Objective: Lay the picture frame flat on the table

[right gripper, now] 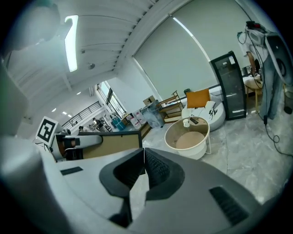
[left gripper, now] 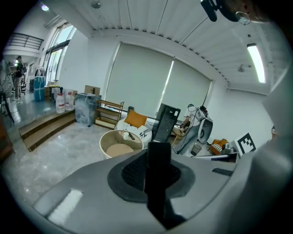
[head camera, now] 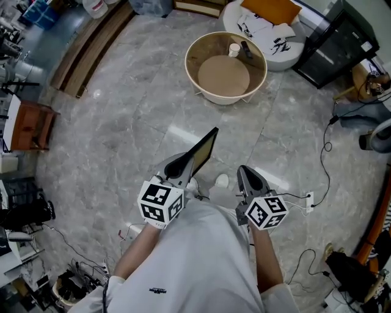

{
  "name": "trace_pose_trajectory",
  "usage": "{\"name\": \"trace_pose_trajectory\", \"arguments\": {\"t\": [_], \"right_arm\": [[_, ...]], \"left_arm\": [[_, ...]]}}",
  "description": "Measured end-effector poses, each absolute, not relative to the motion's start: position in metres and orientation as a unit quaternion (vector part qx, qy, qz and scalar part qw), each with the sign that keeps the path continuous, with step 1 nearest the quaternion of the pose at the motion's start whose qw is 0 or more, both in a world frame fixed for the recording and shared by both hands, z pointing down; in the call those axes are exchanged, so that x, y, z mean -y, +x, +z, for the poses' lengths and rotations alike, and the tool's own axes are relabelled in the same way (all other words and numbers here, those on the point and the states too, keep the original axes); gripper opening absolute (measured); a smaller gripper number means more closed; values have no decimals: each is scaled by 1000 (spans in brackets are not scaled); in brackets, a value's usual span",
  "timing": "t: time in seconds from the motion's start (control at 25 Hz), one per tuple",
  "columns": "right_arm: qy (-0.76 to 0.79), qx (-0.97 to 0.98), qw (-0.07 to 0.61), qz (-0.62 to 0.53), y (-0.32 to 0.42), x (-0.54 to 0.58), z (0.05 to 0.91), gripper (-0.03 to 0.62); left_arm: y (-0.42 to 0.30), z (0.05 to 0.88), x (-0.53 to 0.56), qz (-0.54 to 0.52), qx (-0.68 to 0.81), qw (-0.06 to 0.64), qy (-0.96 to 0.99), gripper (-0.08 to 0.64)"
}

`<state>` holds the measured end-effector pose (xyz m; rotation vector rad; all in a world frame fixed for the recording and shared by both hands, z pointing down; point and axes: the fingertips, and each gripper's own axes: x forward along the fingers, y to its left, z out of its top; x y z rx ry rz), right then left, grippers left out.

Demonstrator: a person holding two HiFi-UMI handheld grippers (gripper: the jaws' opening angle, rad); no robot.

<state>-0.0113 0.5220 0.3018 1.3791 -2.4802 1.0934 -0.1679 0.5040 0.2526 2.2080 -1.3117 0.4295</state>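
I stand on a marble floor a few steps short of a round table [head camera: 194, 55] with a raised cream rim. My left gripper [head camera: 185, 162] is shut on the picture frame [head camera: 204, 148], a black-rimmed panel with a tan face that sticks up and forward from the jaws. In the left gripper view the frame [left gripper: 158, 157] shows edge-on as a black strip clamped between the pads. My right gripper [head camera: 244, 172] is beside it, shut and empty; its pads [right gripper: 153, 167] meet. From the right gripper view the frame's tan panel [right gripper: 107, 145] is at left, and the table [right gripper: 188, 145] ahead.
A white cup [head camera: 234, 49] and a dark remote-like object [head camera: 246, 49] lie on the table. Behind it stand a white round seat with an orange cushion [head camera: 272, 10] and a black cabinet [head camera: 335, 43]. Cables [head camera: 325, 160] trail on the floor at right; wooden steps [head camera: 91, 46] lie far left.
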Motion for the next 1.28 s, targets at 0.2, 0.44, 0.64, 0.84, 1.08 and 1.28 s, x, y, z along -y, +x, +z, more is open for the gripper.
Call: {"name": "trace_pose_trajectory", "arguments": {"t": [0.2,0.44,0.64,0.84,1.08,1.28], "right_arm": [[441,819,34,365,14,-509,302,5],[445,820,18,360,52,-496,310,5],[461,812,23,357,76,-479,303,5],[473,803,27,361,89,-440,314,5],[484,791,41,372,79,-364,328,5],[492,782,55,377,67,-267,325,5]], "left_arm": [[-144,246,-497,169,497,254,813,26],[-117,252,-488,165,510,240,809,26],[-102,253,-469,163,505,248,810,26],[-91,267,-426,157,499,256,813,28],[-102,282,-338,159,489,264,816,28],[-108,280,-239,165,470,270,824,28]]}}
